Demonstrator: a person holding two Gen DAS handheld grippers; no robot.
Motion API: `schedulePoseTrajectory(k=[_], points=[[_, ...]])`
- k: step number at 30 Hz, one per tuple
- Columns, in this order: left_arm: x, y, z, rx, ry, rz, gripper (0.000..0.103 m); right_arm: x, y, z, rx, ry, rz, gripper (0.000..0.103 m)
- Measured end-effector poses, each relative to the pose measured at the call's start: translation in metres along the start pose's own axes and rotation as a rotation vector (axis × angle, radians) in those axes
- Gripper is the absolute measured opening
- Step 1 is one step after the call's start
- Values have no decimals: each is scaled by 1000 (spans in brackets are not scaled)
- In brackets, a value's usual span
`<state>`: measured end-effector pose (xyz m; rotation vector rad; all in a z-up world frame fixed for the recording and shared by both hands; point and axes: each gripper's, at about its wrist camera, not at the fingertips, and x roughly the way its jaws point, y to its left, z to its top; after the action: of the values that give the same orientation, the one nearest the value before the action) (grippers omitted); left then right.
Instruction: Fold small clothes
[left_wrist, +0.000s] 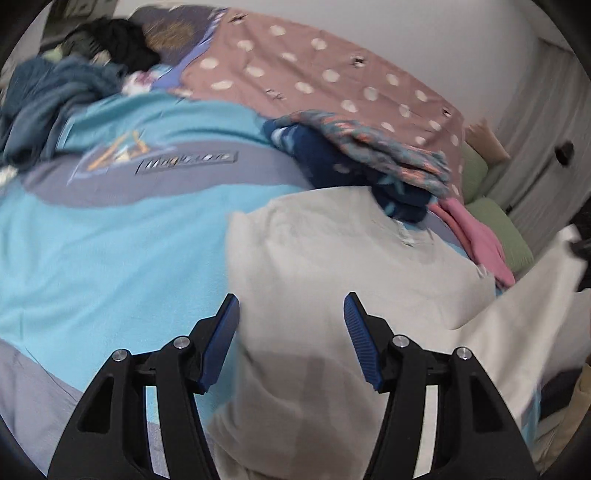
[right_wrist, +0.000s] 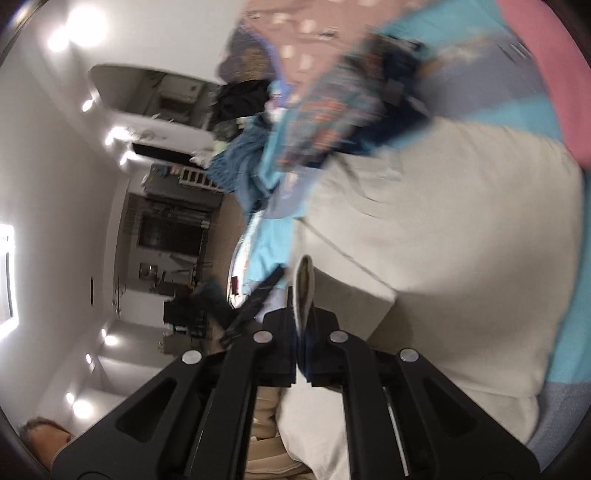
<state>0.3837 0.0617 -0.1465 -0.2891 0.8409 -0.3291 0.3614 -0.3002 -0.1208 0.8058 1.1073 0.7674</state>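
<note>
A: Where is the garment, relative to the two tools?

B: The cream garment (left_wrist: 343, 266) lies spread on the bed (left_wrist: 110, 251), right under and ahead of the left tool (left_wrist: 291, 310), whose blue-padded jaws are spread wide and hold nothing. One edge of the cloth lifts off to the right of that view, toward the other side.

A: And the right tool?

B: The right tool (right_wrist: 303, 291) is pressed together on a raised edge of the cream garment (right_wrist: 461, 240); a strip of cloth stands up between its jaws.

A: So which side leads the fold?

B: By my judgement the right, since it already pinches the edge. The body of the garment stretches away from it across the bed. The left is the nearer one to the flat middle and could pin it there.

A: The surroundings?

B: A turquoise-and-grey bedcover, a spotted pink blanket (left_wrist: 332, 74), a patterned blue pile (left_wrist: 362, 155) just beyond the garment, and a dark blue heap (left_wrist: 48, 99) far left. Both views are blurred.
</note>
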Motion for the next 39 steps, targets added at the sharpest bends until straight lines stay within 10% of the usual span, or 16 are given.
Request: schedulePoseTrajectory(k=[9, 22, 26, 29, 33, 39], points=[[6, 34, -12, -169, 18, 80, 60, -7, 182, 11, -458, -33, 0, 5], [-7, -9, -17, 32, 23, 243, 62, -21, -122, -24, 161, -87, -192, 6], [-30, -36, -20, 110, 5, 188, 64, -43, -104, -40, -23, -121, -78, 89], [-49, -76, -29, 207, 3, 95, 65, -28, -82, -44, -194, 19, -115, 88], [-70, -132, -56, 376, -3, -27, 68, 3, -104, -35, -60, 115, -46, 79], [-71, -204, -122, 725, 86, -109, 68, 50, -88, -9, -259, 223, -253, 75]])
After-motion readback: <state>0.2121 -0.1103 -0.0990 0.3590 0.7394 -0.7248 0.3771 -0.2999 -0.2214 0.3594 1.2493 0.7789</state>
